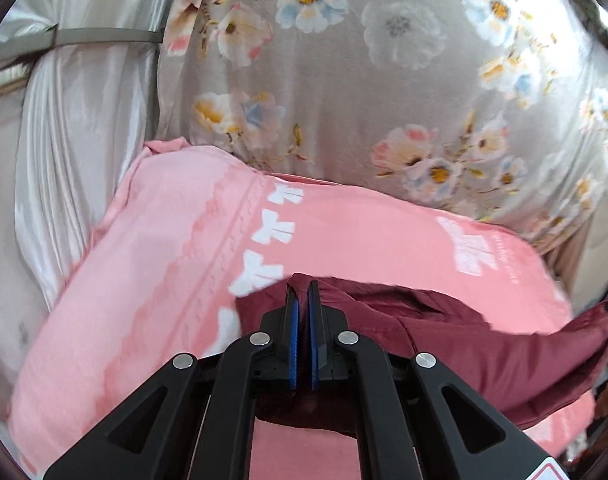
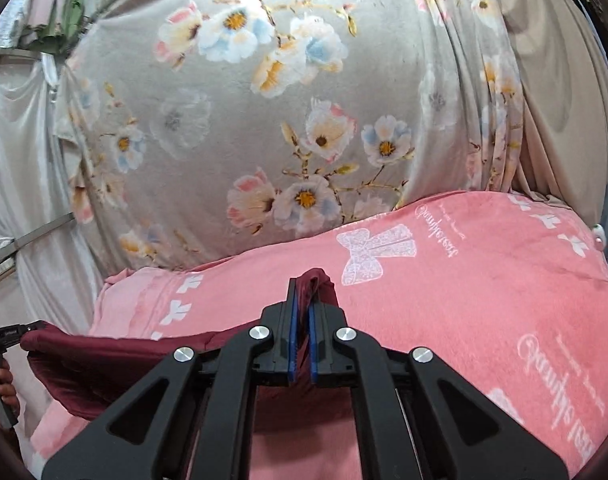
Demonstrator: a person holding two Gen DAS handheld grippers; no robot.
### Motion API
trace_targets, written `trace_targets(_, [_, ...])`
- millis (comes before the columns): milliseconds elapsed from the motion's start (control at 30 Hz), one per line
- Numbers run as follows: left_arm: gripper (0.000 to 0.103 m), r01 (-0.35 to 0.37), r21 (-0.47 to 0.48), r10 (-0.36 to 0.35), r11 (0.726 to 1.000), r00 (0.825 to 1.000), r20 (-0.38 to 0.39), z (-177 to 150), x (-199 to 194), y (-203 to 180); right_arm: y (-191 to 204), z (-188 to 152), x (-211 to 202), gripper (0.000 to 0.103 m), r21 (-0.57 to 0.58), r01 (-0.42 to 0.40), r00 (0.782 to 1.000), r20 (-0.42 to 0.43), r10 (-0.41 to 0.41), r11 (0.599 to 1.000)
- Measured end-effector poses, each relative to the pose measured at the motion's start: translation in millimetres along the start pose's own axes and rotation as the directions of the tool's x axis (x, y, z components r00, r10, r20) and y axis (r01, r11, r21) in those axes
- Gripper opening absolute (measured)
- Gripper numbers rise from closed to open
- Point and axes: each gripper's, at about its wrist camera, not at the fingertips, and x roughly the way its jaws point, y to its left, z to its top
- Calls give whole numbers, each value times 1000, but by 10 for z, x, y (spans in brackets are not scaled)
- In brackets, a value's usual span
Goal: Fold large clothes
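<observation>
The jaws of the left gripper (image 1: 303,292) are pinching tight on one edge of a dark red garment (image 1: 464,340). The jaws of the right gripper (image 2: 303,292) are pinching tight on another bit of the same dark red garment (image 2: 104,368). The cloth is stretching between the two grippers and is hanging in the air, sagging a little in the middle. It is hanging over a pink blanket with white bows (image 2: 464,280), near the blanket's front edge. Behind the blanket, a grey flowery curtain (image 1: 384,80) is hanging, with a shiny white cloth (image 1: 84,120) at the left. At the left edge of the right view, a hand (image 2: 2,384) is holding the other tool.

Only a small bit of cloth is sitting in each pair of jaws, so a pull that is too hard may be making it slip out. If the hands are not staying level, the fold may be coming out crooked.
</observation>
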Motion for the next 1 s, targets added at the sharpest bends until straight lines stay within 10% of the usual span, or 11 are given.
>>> trace_targets(400, [4, -216, 65, 225, 974, 950, -215, 37, 2114, -10, -90, -418, 2009, 3, -29, 161, 964, -209, -164, 987])
trace_targets(767, [17, -297, 79, 306, 952, 903, -301, -233, 3035, 102, -444, -891, 2995, 4, 25, 211, 900, -394, -185, 977])
trace_targets(1000, [52, -367, -7, 349, 930, 889, -298, -217, 3138, 438, -598, -970, 3092, 15, 103, 192, 900, -415, -133, 976])
